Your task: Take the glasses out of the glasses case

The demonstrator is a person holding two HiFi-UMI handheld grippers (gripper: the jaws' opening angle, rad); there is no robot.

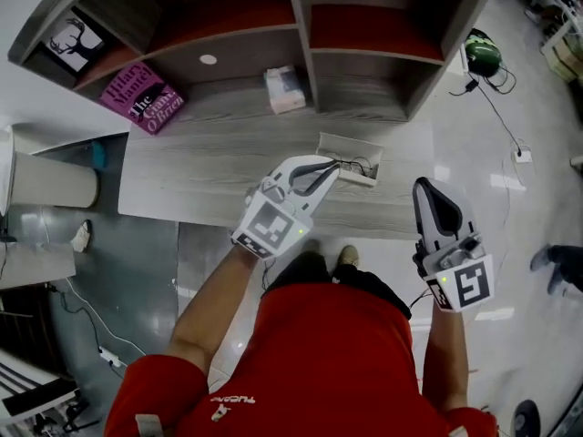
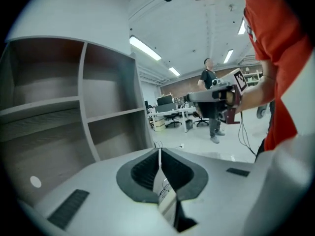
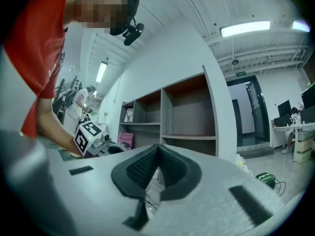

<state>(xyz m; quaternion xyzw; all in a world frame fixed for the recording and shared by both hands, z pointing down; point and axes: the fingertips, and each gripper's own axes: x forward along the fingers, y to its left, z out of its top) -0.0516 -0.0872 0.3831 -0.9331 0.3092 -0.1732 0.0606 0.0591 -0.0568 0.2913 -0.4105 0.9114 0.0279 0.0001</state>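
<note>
Head view: nothing started; no clear case or glasses on desk (image 1: pixel 228 153). Left gripper (image 1: pixel 332 164) and right gripper (image 1: pixel 424 186) both closed, empty.

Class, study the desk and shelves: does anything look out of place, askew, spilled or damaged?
The cable hatch in the desk stands open with wires showing. Nothing looks spilled or broken.
</note>
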